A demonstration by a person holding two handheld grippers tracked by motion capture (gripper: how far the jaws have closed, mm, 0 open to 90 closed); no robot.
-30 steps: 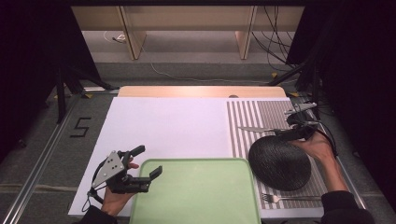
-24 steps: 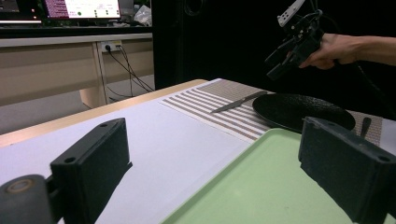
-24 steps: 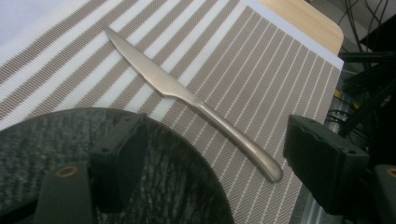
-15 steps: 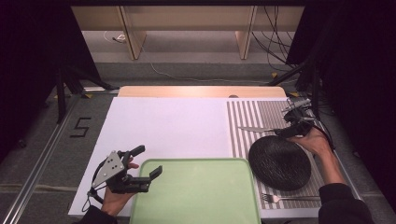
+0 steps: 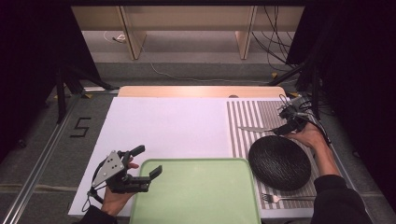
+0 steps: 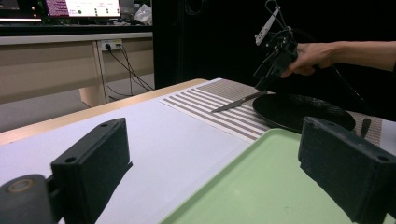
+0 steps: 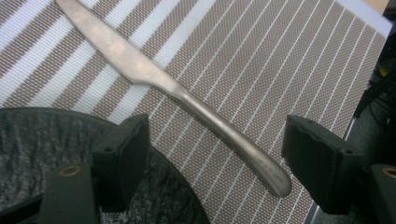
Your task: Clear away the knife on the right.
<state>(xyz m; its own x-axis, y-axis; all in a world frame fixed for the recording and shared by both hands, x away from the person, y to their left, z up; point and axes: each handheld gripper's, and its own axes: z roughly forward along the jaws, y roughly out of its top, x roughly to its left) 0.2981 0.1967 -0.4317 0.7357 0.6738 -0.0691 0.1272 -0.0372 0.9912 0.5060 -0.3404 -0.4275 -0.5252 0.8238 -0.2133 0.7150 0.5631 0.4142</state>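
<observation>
A steel table knife (image 7: 187, 100) lies slantwise on the striped placemat (image 7: 261, 60), its handle end between the jaws of my right gripper (image 7: 219, 154). Those jaws stand open and apart from the knife; one hangs over the rim of the black plate (image 7: 42, 154). In the high view the right gripper (image 5: 284, 127) is at the far right, just beyond the black plate (image 5: 280, 162), at the knife (image 5: 252, 129). My left gripper (image 5: 148, 161) stands open with nothing in it at the left edge of the green tray (image 5: 196, 196); its view looks across the tray (image 6: 261, 186).
A fork (image 5: 280, 198) lies on the placemat in front of the plate. The white table top (image 5: 168, 126) stretches between the tray and the far wooden edge. Cables trail on the floor behind the table's right corner.
My right gripper has come down and shifted a little left toward the knife's handle. The left gripper, plate, tray and fork stay where they were.
</observation>
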